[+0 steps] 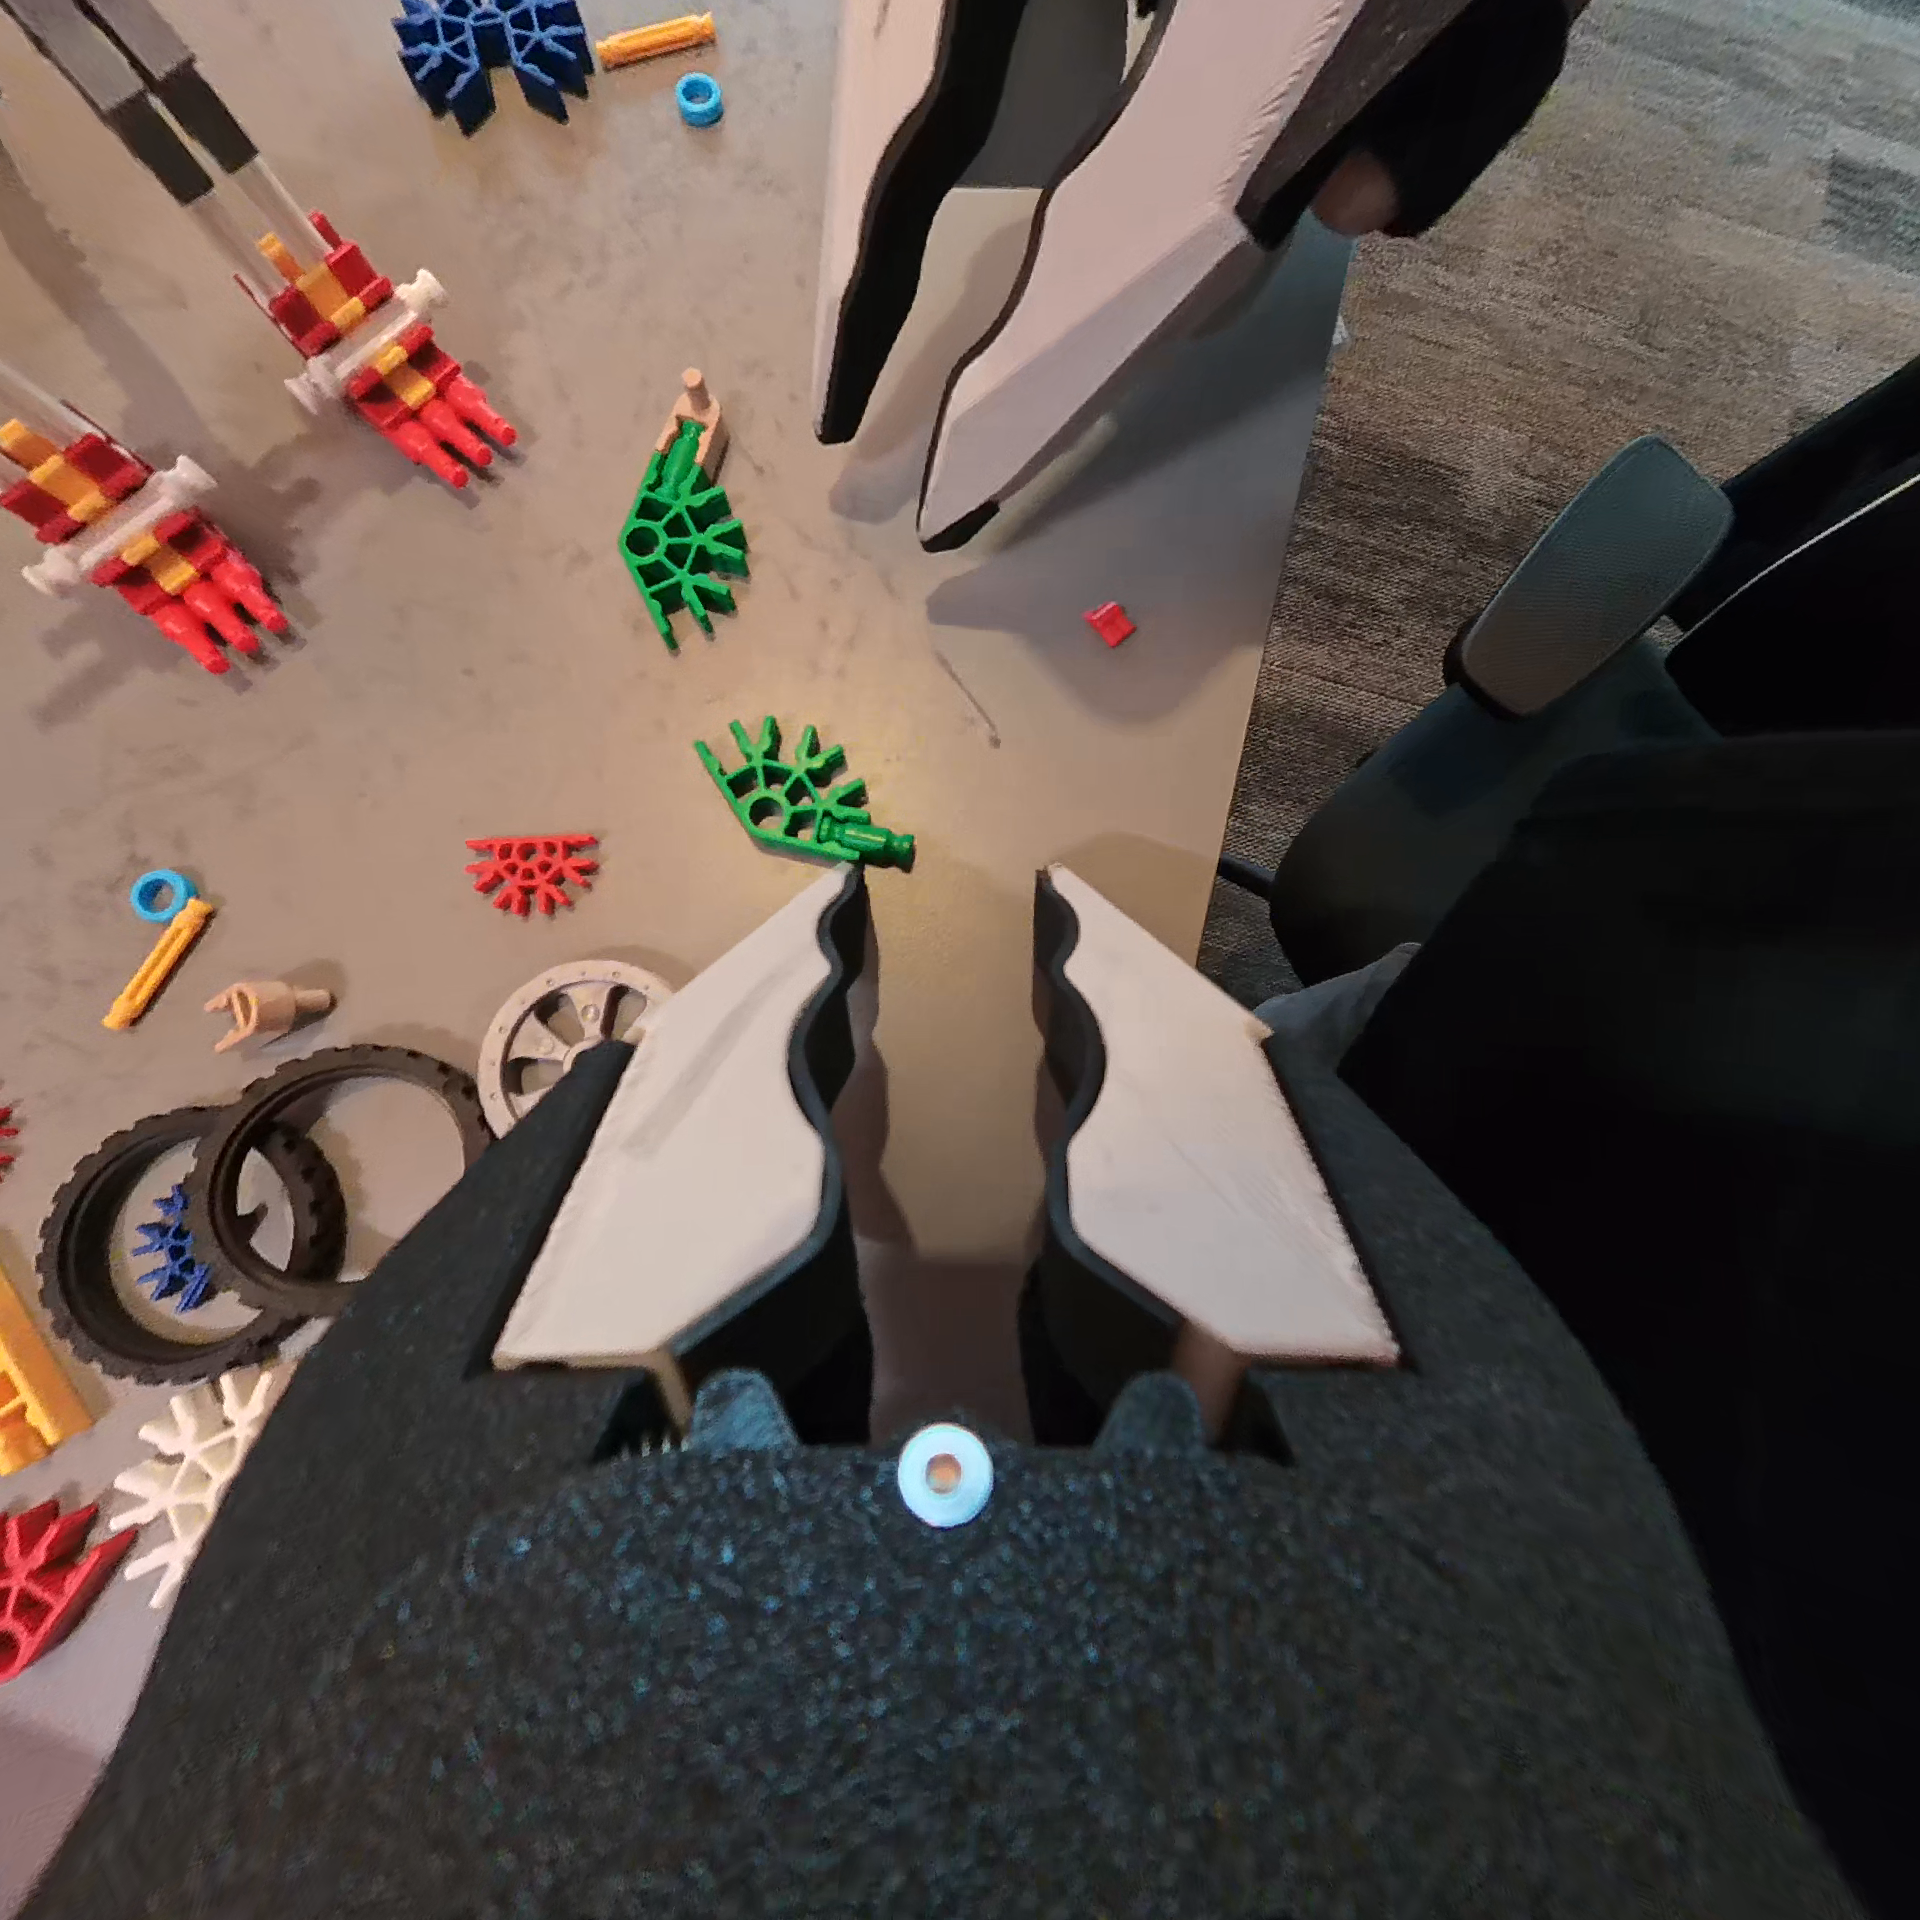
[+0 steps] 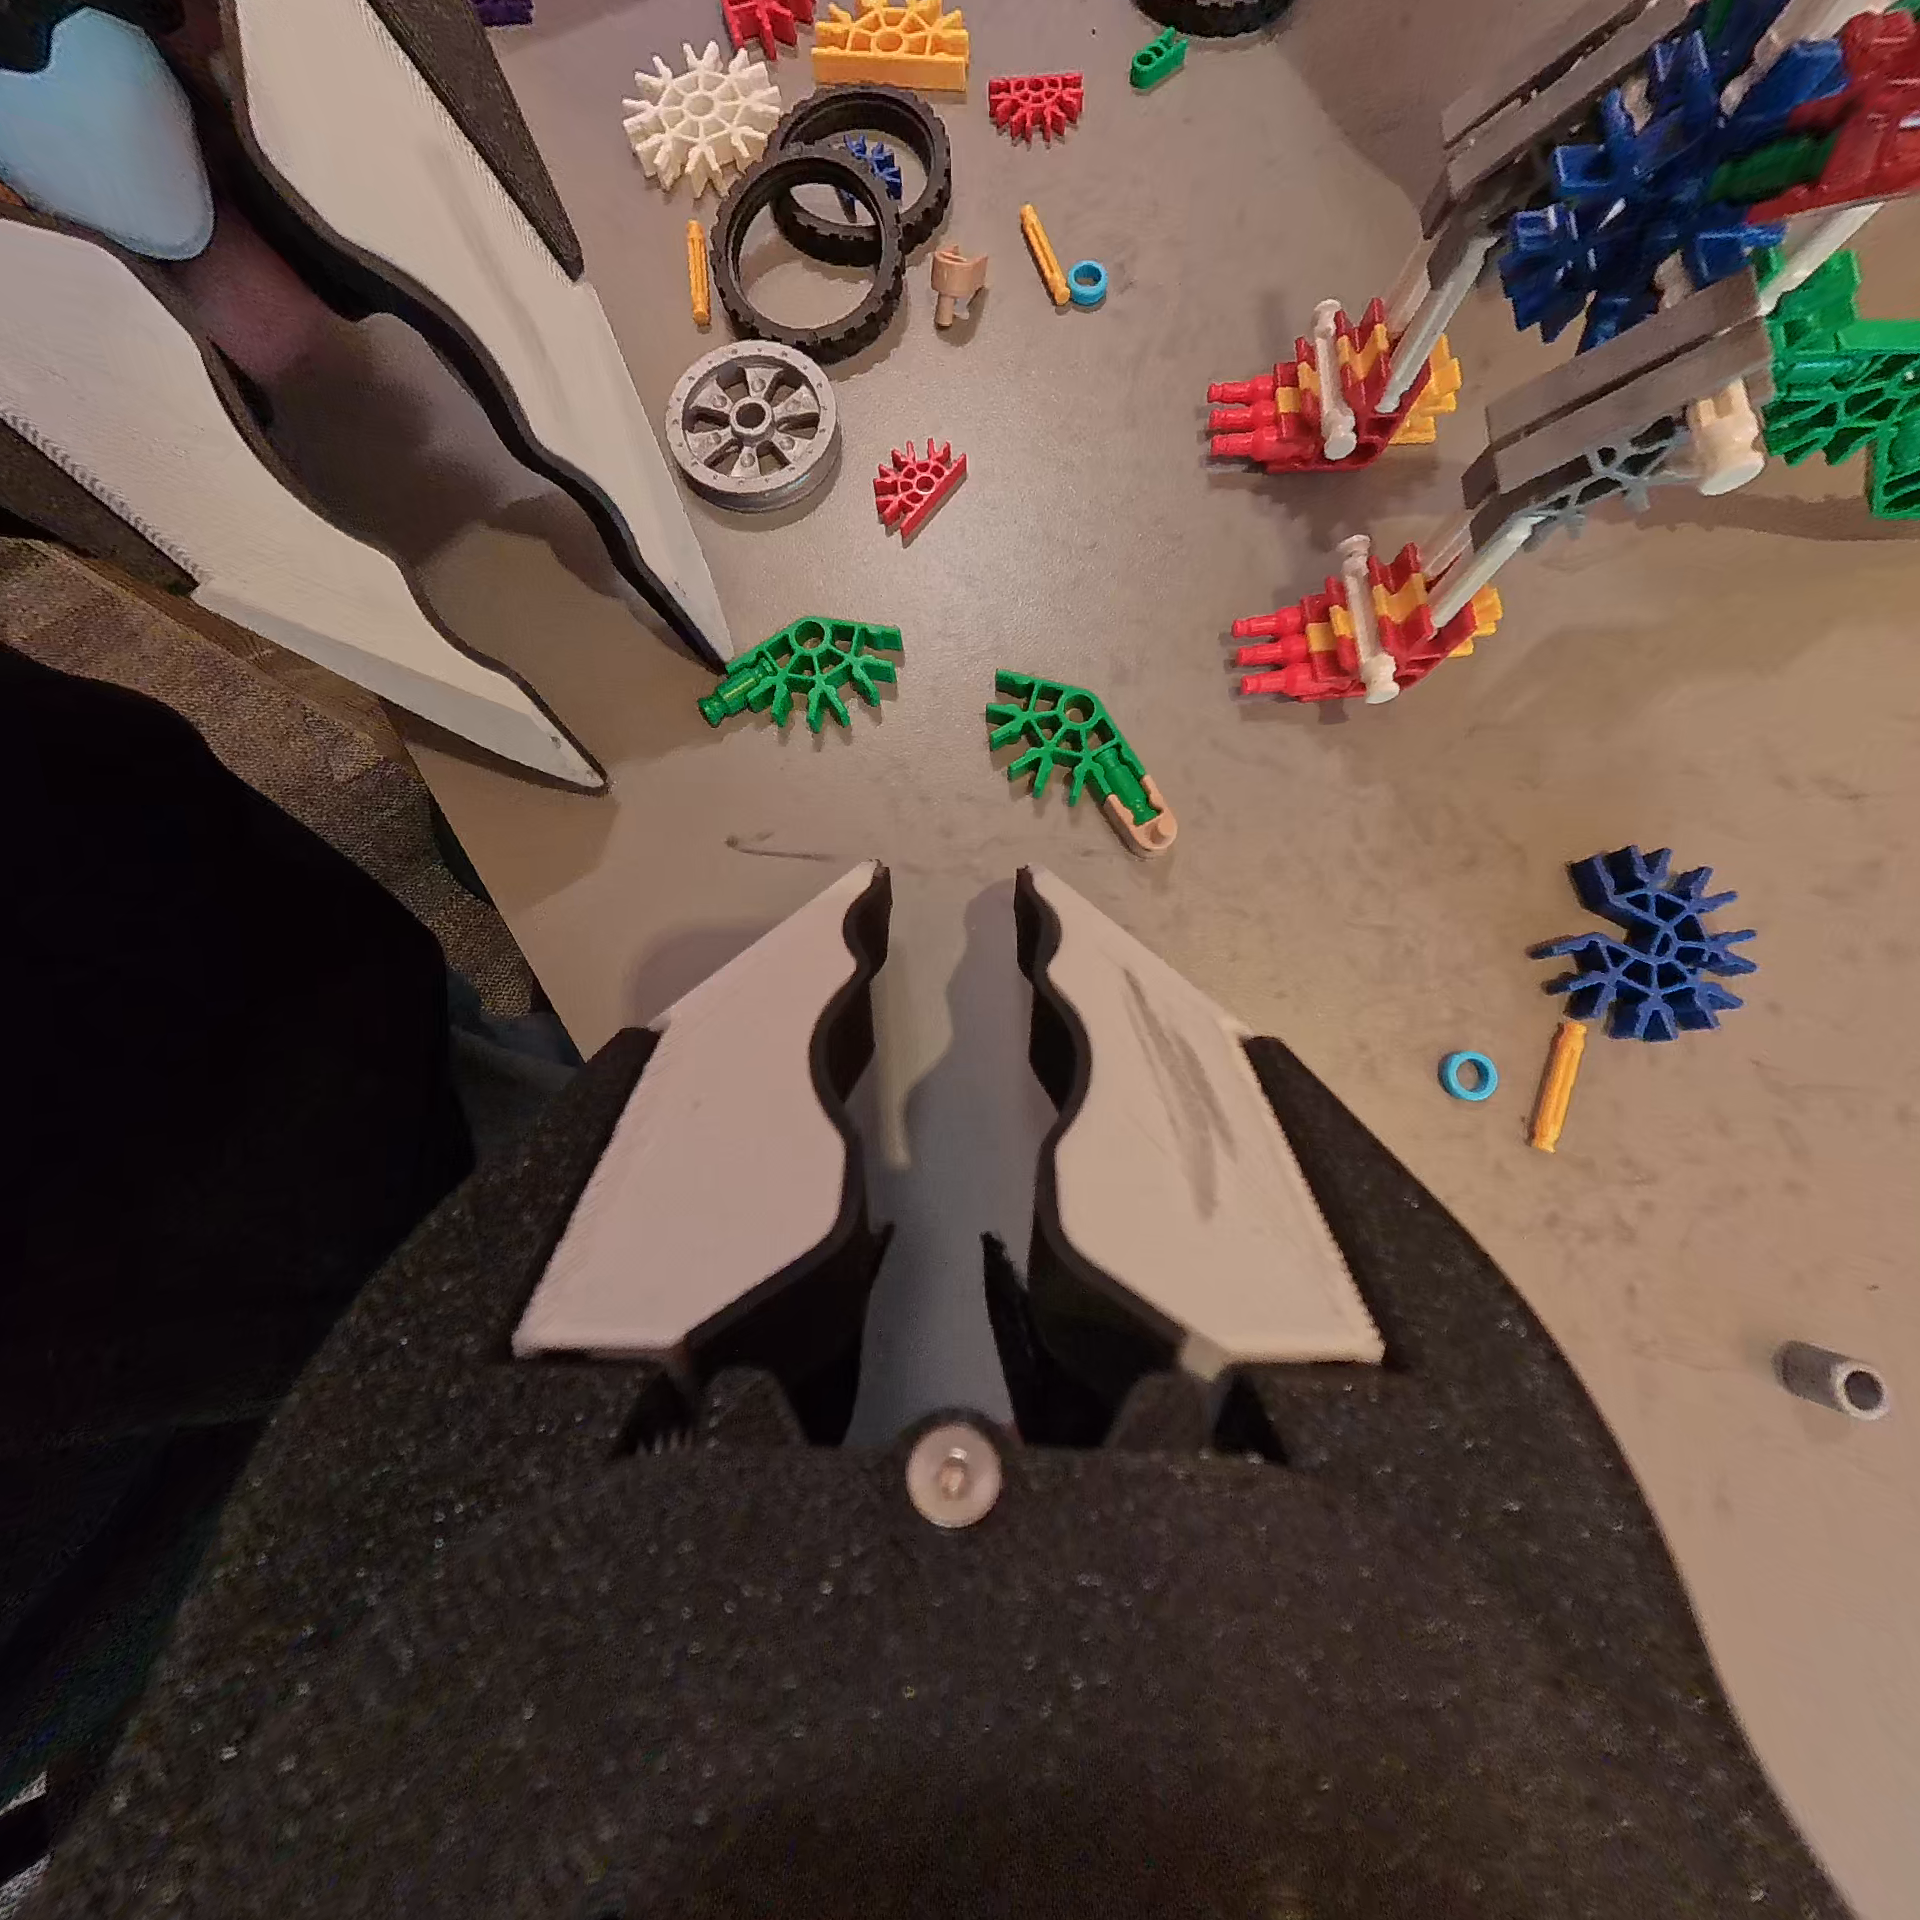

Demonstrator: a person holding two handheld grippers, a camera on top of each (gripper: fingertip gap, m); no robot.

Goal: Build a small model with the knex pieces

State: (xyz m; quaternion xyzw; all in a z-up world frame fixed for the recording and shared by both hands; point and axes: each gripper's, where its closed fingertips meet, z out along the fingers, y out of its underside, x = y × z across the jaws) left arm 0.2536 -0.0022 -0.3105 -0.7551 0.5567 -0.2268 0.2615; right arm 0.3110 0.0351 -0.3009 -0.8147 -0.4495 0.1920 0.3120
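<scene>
My left tongs (image 1: 948,883) released, empty, tips just beside green connector with rod stub (image 1: 800,798), near worktop (image 1: 436,707) edge. My right tongs (image 2: 951,878) released, empty (hovering), near second green connector with tan clip (image 2: 1060,743). Best grip, in my judgement: across flat faces, avoiding spokes.

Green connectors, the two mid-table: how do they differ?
The near green connector carries only a short green rod, whose tip points at the left hand-held gripper. The far green connector has its rod capped by a tan clip, pointing away. Both lie flat on the table, same fan shape.
</scene>
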